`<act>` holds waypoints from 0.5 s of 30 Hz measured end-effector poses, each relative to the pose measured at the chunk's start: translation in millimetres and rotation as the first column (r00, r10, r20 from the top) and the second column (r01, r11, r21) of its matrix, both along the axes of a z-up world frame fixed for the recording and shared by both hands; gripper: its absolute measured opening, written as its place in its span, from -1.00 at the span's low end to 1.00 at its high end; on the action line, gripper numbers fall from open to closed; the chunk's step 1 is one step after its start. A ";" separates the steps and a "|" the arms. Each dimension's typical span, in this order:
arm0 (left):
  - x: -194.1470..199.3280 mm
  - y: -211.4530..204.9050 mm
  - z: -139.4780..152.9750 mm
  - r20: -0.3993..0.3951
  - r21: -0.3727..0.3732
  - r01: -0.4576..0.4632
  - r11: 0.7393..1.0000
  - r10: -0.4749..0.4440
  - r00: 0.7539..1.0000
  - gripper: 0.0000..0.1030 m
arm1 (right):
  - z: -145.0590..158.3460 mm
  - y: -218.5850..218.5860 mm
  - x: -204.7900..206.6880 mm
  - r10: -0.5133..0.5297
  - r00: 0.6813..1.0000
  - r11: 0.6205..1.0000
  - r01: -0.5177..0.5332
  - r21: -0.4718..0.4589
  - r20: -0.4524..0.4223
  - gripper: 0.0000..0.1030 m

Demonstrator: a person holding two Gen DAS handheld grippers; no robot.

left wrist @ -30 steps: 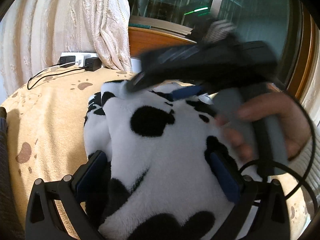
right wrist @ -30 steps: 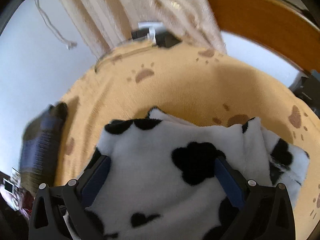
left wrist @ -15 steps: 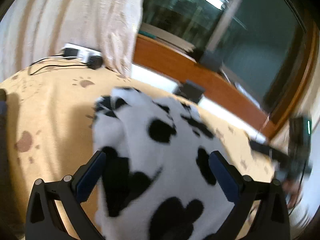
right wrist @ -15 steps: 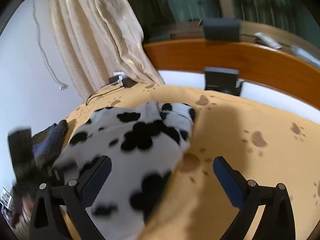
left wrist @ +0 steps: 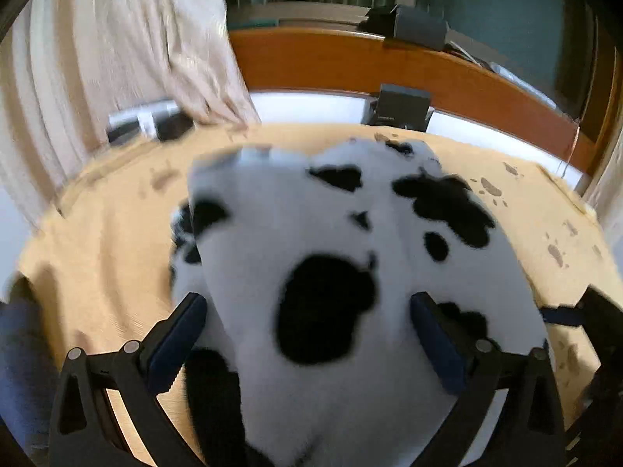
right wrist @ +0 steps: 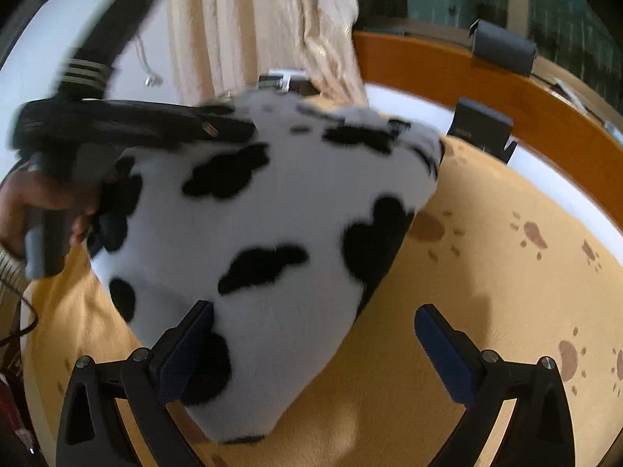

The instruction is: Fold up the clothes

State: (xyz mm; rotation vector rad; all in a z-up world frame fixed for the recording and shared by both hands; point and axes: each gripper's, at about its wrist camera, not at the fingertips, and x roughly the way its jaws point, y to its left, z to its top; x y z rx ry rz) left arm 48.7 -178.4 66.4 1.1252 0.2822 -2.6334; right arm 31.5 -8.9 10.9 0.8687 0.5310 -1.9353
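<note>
Fleece garment [left wrist: 323,272], white with black cow patches, sits bunched in a thick mound on the tan paw-print bed cover [right wrist: 506,272], roughly mid-bed and toward the left edge in the right wrist view; wooden headboard [right wrist: 506,89] is behind it.

Handling, my read: plush, light, fully limp, bulky. It compresses instead of creasing, and layers will slide and spring back. Pinch through a hem or corner, not the fat middle, where the fingers would get pile only.

Left gripper [left wrist: 307,346]: fingers spread wide either side of the mound, fabric between them but not clamped. Right gripper [right wrist: 311,350]: fingers also wide apart, left one against the lower corner of the fleece, right one over bare cover.

Mound could be a finished fold or a mid-fold heap; can't tell which.

Containers: none visible.
</note>
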 end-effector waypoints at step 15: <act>37.8 -50.1 31.6 -0.095 0.312 -0.025 0.950 0.057 0.994 1.00 | -7.8 7.8 0.2 -0.011 0.999 1.000 0.012 -0.022 0.041 1.00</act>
